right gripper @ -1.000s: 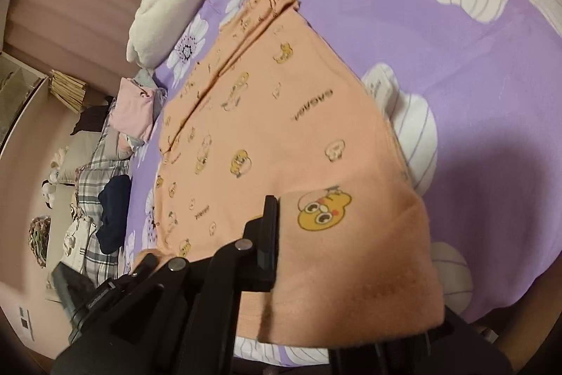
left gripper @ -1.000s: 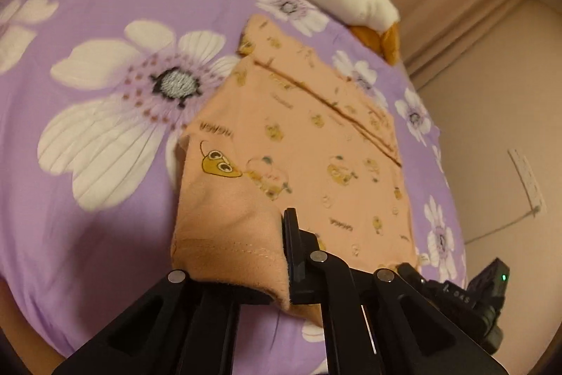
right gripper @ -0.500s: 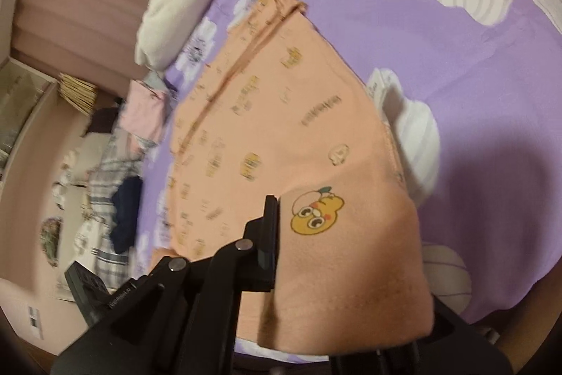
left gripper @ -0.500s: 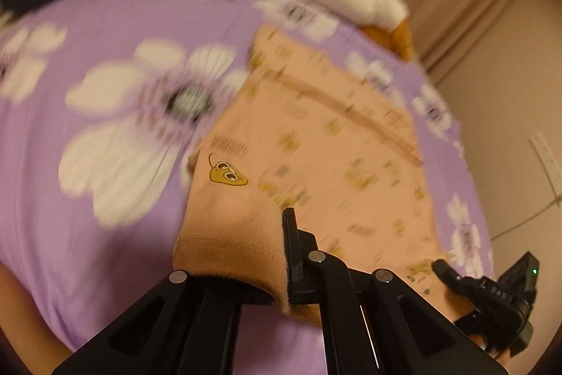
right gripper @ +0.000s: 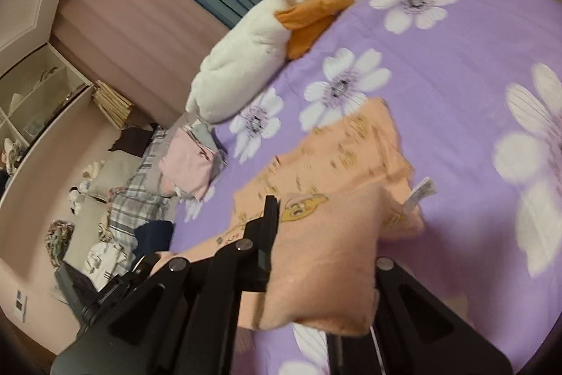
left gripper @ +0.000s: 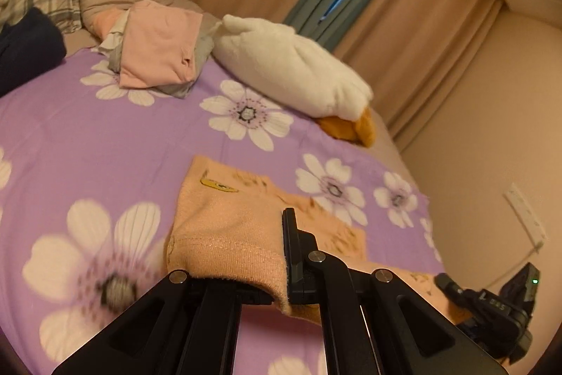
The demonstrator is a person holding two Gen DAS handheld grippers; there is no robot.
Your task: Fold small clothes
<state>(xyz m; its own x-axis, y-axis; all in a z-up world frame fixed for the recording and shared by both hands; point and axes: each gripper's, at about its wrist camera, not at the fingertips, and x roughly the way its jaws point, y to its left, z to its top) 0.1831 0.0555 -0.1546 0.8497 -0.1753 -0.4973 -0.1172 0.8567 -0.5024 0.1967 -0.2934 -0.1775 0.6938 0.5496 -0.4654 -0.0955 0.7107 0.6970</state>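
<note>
The near hem of the orange garment has been lifted off the purple bedspread and carried toward frame top. Less of its length is laid flat; the pink pile is now shown upper left.

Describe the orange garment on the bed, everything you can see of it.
The orange garment is soft peach knit printed with small yellow cartoon figures and words, with a stitched hem. The left gripper and right gripper each clamp one corner of the near edge, lifting it off the purple floral bedsheet; the far part lies on the sheet. A white tag sticks out at one side. Motion blur hides finer detail.
</note>
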